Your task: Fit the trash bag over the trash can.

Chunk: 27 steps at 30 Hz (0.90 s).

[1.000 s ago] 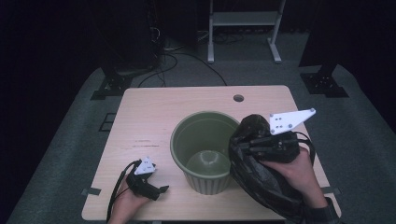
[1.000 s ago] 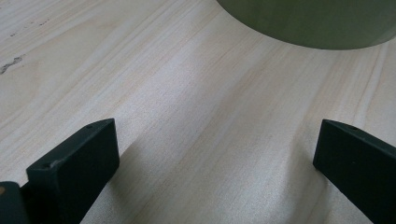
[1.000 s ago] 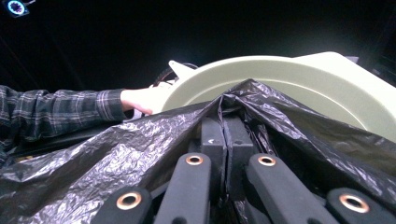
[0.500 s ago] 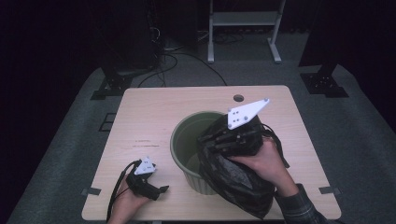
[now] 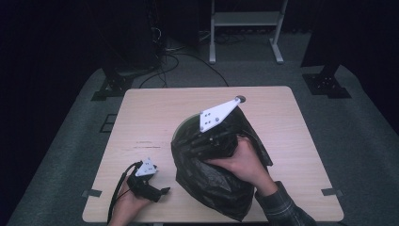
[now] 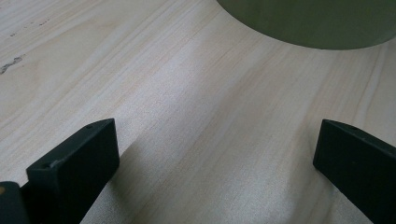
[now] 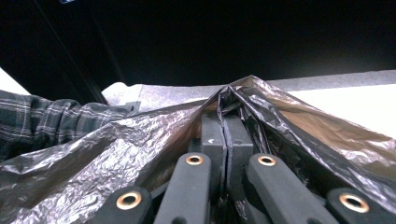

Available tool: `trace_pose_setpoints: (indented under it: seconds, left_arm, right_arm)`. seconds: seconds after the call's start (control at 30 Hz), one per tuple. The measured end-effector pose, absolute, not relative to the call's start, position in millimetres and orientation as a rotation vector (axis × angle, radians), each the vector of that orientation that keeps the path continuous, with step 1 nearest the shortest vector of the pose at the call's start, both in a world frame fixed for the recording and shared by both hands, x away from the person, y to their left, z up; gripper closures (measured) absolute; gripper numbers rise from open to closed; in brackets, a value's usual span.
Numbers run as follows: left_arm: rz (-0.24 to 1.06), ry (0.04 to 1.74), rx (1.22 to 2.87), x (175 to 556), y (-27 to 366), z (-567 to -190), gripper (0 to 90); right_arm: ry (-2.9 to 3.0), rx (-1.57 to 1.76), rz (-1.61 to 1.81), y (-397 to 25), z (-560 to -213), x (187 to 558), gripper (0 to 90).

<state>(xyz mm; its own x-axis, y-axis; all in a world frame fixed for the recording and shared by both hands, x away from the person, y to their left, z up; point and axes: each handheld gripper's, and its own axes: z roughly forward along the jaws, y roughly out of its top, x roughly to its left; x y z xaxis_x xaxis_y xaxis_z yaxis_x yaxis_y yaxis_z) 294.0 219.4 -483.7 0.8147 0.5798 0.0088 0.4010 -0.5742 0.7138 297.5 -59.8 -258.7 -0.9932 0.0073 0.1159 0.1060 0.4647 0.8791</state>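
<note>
Black plastic bin bag (image 5: pixel 211 183), crinkled & glossy, draping over green round bin (image 5: pixel 181 128) at table centre, covering nearly all of it; only a sliver of bin rim peeking out at far-left edge. Bag edge bunching up to a peak (image 7: pixel 243 93), hanging loose toward table's near edge. Bin standing upright, its olive wall (image 6: pixel 308 23) resting on the wood.

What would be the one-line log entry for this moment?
right gripper: shut on bag, over bin | left gripper: open, idle on table
</note>
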Motion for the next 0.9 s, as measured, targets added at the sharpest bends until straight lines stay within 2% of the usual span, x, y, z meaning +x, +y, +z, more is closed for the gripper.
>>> trace_pose_setpoints:
  seconds: [0.43, 0.9]
  left_arm:
    - [0.313, 0.715, 2.258, 294, 219, -484, 0.0]
    - [0.311, 0.715, 2.258, 294, 219, -484, 0.0]
  right_arm:
    - [-2.542, -0.017, -1.575, -19, -258, 293, 88.6]
    - [-2.529, -0.210, -1.598, -49, -270, 316, 88.6]
